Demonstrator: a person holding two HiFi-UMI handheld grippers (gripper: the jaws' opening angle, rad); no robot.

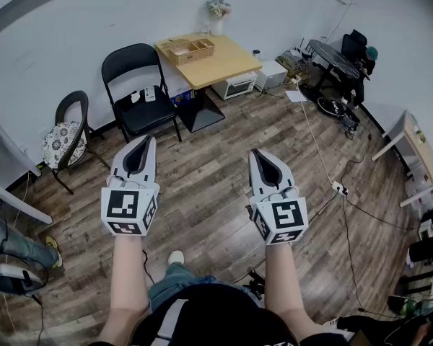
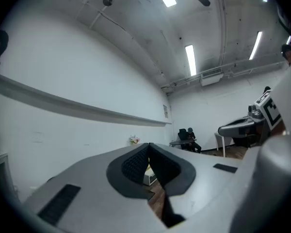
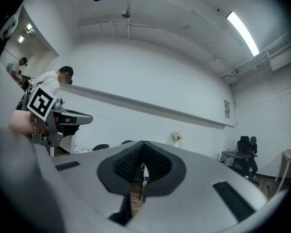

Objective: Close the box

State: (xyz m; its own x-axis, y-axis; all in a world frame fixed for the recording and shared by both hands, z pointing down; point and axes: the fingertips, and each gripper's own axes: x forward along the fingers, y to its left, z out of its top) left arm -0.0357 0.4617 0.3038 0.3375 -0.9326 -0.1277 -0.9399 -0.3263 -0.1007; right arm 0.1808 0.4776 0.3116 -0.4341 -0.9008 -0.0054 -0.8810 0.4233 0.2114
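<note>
A person stands on a brown wood plank floor (image 1: 216,200) with bare forearms stretched forward, each hand holding a grey two-jaw tool with a black and white marker cube at its back. The left tool (image 1: 149,140) and the right tool (image 1: 255,152) are level with each other, well apart, both held in the air and pointing towards the far wall. The left tool's dark ribbed pads are pressed together at the tips with nothing between them. The right tool's pads also meet at the tips and pinch nothing.

The pale wooden box (image 1: 192,50), shallow, open on top and split into compartments, sits on a square light wood table (image 1: 224,63) against the white wall, well away from both tools. A white vase of flowers (image 1: 218,17) stands at the table's back edge, near the box. A white countertop oven (image 1: 236,85) sits on the floor just beside the table's black base. To the left of the table stands a black folding chair (image 1: 140,89), and further left a dark chair with a patterned round cushion (image 1: 67,137). Far to the right, another person in dark clothes (image 1: 362,62) sits at a dark desk (image 1: 333,58), and cables (image 1: 325,161) trail across the floor
</note>
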